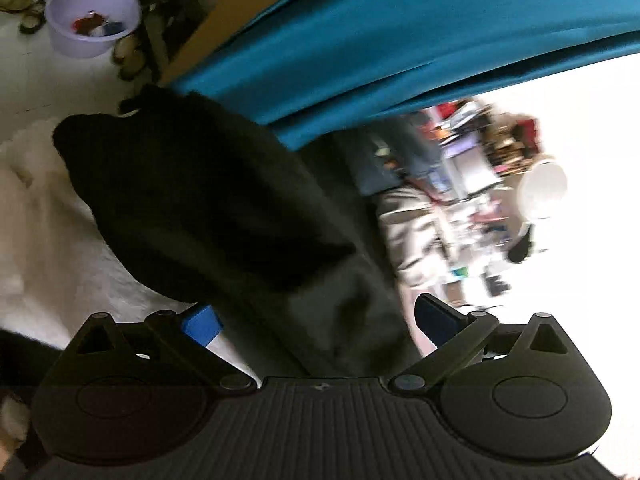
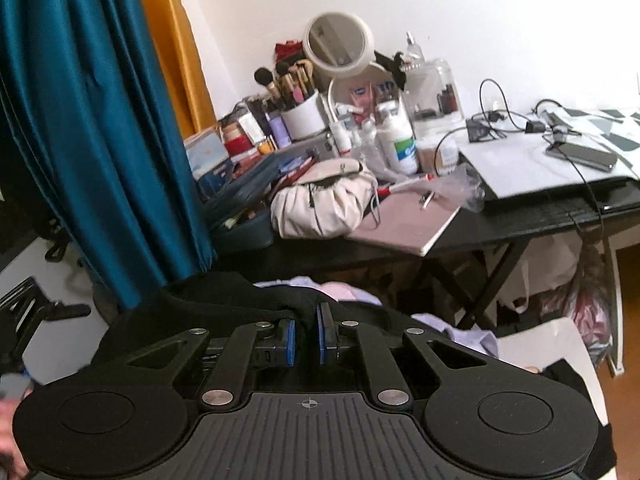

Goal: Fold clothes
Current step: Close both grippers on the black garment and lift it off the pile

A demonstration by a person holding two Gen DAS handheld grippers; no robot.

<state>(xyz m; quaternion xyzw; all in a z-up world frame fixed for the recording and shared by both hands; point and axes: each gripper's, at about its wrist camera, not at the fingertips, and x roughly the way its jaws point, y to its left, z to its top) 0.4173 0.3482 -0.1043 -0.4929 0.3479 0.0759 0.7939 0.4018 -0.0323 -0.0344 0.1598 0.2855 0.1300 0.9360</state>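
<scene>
- Right gripper (image 2: 307,334) is clamped on a bunched edge of the black garment (image 2: 224,308), lifted in front of the cluttered desk (image 2: 520,228).
- Left gripper (image 1: 316,320) is spread wide; the dark fabric (image 1: 208,200) hangs between its jaws, unpinched.
- Looks soft, floppy, light; I'd grab a hem or corner.

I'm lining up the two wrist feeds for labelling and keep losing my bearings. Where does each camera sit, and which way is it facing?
Left wrist: on the left gripper, looking along its open fingers at the black garment hanging between them; white bedding behind.
Right wrist: on the right gripper, facing a cluttered black table; its pads are clamped on the garment's edge, a hand at lower left.
Shared: the black garment, the teal curtain and the round mirror.
</scene>
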